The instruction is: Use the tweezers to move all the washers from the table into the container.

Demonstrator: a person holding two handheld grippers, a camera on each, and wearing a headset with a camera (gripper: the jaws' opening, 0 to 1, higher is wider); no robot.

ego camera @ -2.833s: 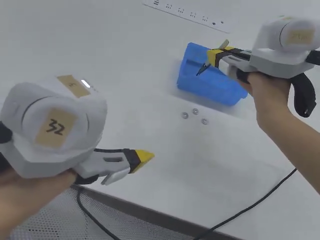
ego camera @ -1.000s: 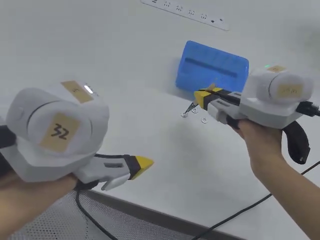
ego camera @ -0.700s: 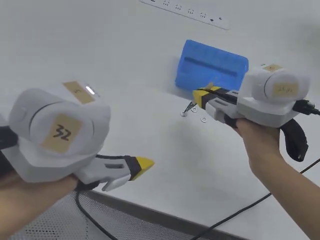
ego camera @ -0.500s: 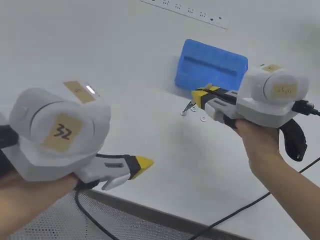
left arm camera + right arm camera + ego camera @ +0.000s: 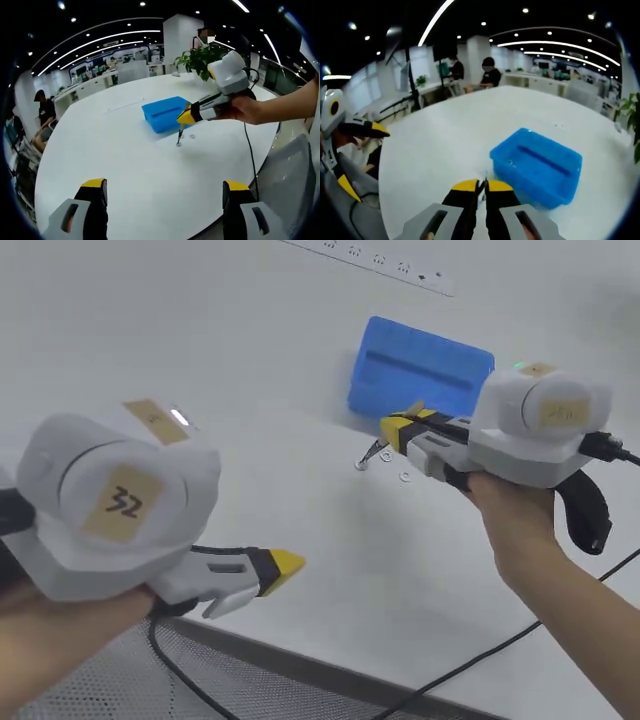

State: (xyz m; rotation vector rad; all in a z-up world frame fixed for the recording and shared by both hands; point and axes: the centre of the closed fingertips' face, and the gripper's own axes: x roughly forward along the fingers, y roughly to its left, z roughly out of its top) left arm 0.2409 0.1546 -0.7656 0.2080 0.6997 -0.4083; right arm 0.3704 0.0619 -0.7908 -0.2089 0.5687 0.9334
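On the table [image 5: 250, 390], a container [image 5: 420, 375] sits far right with a power strip [image 5: 380, 262] behind it, washers [image 5: 404, 477] just before it and tweezers [image 5: 372, 453] reaching down among them.

Right gripper [image 5: 393, 430] holds tweezers [image 5: 374, 451] at washers [image 5: 404, 477] near container [image 5: 420, 370].

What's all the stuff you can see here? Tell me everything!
table: one, white, under everything
container: one, blue, on the table's far side
washers: three, silvery, on the table in front of the container
tweezers: one, dark, tip down by a washer
power strip: one, white, far end of the table
plant: one, green, beyond the table
left tongs: grey, yellow tips, open, near table edge
right tongs: grey, yellow tips, shut on the tweezers
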